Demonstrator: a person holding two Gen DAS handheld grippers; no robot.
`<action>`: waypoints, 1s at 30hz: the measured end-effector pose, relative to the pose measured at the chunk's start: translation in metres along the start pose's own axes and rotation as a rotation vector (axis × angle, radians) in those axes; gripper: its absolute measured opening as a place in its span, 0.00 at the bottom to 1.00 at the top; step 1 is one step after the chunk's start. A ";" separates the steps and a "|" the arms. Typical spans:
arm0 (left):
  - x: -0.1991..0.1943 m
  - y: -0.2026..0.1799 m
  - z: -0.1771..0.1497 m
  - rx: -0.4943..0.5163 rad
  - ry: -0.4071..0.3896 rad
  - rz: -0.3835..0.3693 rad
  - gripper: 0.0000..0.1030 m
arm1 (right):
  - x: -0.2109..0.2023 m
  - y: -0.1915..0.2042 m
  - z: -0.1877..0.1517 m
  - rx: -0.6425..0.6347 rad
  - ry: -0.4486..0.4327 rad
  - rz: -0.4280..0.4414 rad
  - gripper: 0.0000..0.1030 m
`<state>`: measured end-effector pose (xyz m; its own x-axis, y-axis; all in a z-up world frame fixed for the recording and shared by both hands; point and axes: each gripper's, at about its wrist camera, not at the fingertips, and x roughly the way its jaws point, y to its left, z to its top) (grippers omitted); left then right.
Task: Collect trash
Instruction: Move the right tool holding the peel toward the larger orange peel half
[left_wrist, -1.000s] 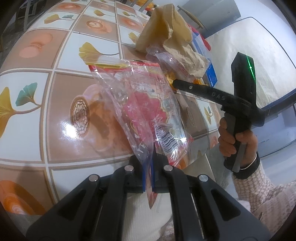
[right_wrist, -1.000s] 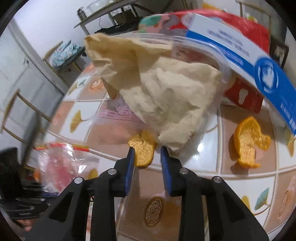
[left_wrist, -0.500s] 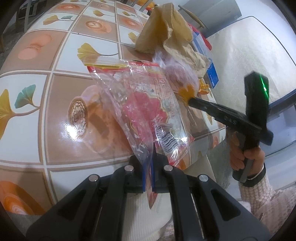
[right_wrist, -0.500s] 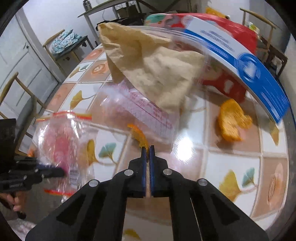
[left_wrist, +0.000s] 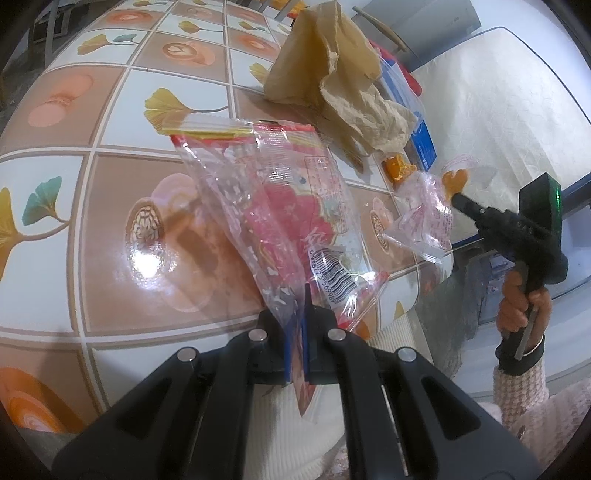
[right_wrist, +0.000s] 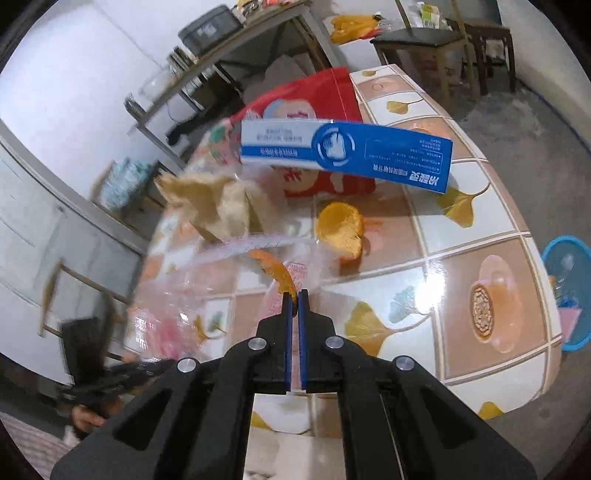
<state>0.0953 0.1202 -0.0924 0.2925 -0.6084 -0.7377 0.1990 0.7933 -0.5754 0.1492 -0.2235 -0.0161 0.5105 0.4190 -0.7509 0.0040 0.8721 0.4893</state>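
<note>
The curled orange peel strip (right_wrist: 275, 271), a second ago lying on the tiled worktop (right_wrist: 476, 218) under the crumpled brown paper bag (right_wrist: 210, 206), is now pinched in the shut right claw (right_wrist: 294, 301) and lifted clear, a thin clear wrapper (left_wrist: 424, 218) trailing with it. The left claw (left_wrist: 296, 334) stays clamped on the red-printed clear plastic bag (left_wrist: 291, 206) nearer than the paper bag, so dropping the peel in looks next

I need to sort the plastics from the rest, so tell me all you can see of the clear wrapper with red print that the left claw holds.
The clear crinkled plastic wrapper with red and pink print is an empty, flattened bag with a yellow-and-red strip along its far edge and a barcode near the held corner. The left claw is shut on that near corner. The bag slants up and away over the tiled table; whether its far end touches the tabletop I cannot tell.
</note>
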 end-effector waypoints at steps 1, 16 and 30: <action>0.000 -0.001 0.000 -0.001 -0.001 0.001 0.04 | -0.001 0.000 0.001 0.015 -0.008 0.027 0.03; 0.001 -0.005 0.000 0.004 0.001 0.016 0.04 | 0.019 0.008 0.004 0.086 0.101 0.418 0.03; 0.000 -0.004 -0.001 0.001 -0.001 0.014 0.04 | 0.057 0.019 -0.027 0.156 0.317 0.451 0.03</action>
<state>0.0936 0.1168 -0.0899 0.2960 -0.5969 -0.7457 0.1953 0.8020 -0.5645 0.1549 -0.1765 -0.0615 0.2079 0.8175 -0.5370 -0.0151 0.5516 0.8340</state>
